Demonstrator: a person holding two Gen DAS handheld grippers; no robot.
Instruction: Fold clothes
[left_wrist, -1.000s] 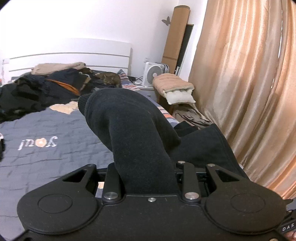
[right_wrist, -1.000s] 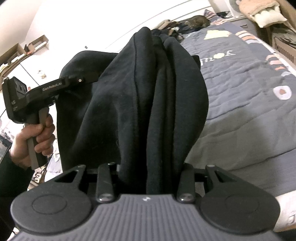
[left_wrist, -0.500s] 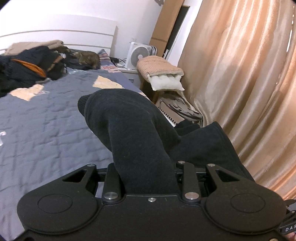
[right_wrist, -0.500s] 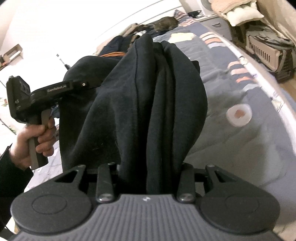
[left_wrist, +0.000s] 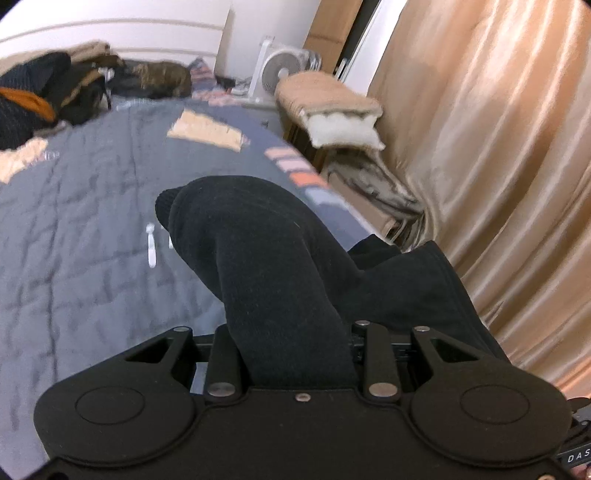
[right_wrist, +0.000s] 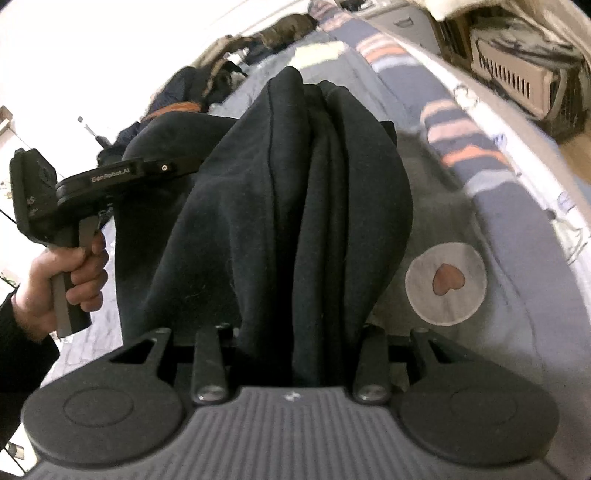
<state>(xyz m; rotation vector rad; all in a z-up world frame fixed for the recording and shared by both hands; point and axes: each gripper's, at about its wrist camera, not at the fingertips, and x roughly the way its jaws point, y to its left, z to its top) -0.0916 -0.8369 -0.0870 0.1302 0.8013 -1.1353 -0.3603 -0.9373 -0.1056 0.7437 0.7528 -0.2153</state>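
Observation:
A black garment (left_wrist: 273, 266) is bunched over my left gripper (left_wrist: 295, 354), which is shut on it; the cloth hides the fingertips. The same black garment (right_wrist: 295, 206) is gathered in thick folds in my right gripper (right_wrist: 291, 362), also shut on it. In the right wrist view the left gripper's body (right_wrist: 110, 177) and the hand holding it show at the left, with the cloth hanging between the two grippers above the grey quilted bed (left_wrist: 81, 236).
A pile of dark clothes (left_wrist: 55, 96) lies at the head of the bed. A fan (left_wrist: 284, 70) and a cushioned stand (left_wrist: 332, 107) are beside the bed, with a tan curtain (left_wrist: 498, 147) to the right. A pet carrier (right_wrist: 517, 74) sits on the floor.
Both grippers have swung toward the bed's right side and tilted downward, carrying the black garment. The grip on the cloth is unchanged.

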